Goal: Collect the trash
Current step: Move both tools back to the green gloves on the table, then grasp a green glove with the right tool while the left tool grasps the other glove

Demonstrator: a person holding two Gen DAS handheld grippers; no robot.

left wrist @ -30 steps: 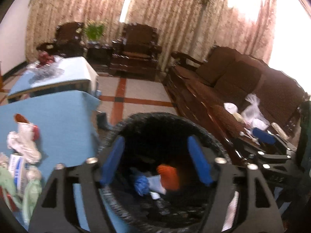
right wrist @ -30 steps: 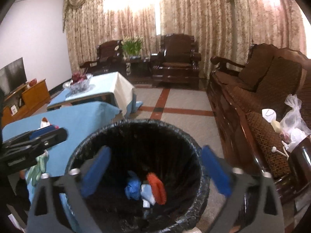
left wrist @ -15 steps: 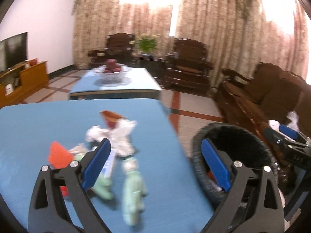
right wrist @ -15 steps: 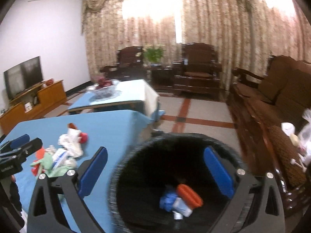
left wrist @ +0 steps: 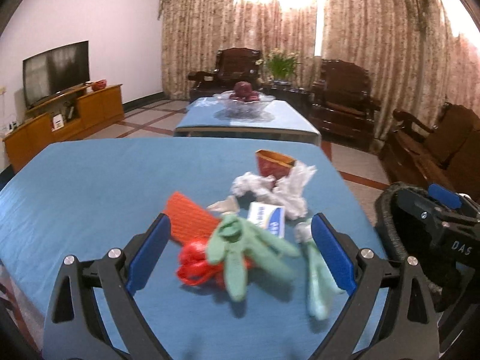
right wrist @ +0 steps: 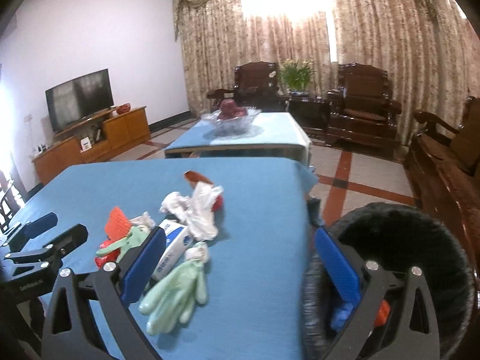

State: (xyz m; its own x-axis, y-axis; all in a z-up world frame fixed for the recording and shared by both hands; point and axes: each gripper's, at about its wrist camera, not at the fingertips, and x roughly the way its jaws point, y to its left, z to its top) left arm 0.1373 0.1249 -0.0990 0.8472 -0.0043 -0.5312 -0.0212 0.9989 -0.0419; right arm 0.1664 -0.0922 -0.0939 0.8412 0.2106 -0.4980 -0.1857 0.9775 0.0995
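My left claw (left wrist: pixel 238 255) has swung off the bin (right wrist: pixel 405 240) to the blue surface (left wrist: pixel 90 198), jaws just widened and empty, framing green gloves (left wrist: pixel 240 249) and red bag (left wrist: pixel 193 262); right claw (right wrist: pixel 240 264) spread, bin lower right; tissue (left wrist: pixel 270 189) beyond.

Two hand-held grippers, same build. Left gripper (left wrist: pixel 240 252): black plastic frame, arms cut with triangular windows, round silver screws at the joints, flat blue pads (left wrist: pixel 147 255) on the inner faces of both fingers. Right gripper (right wrist: pixel 240 267): same black frame, same silver screws, same blue pads (right wrist: pixel 336 265). From the left camera, right gripper's side shown as a black block with a blue pad on top, a small screw head and white letters "DAS". From the right camera, left gripper's black side carrying small white print, too small to read.
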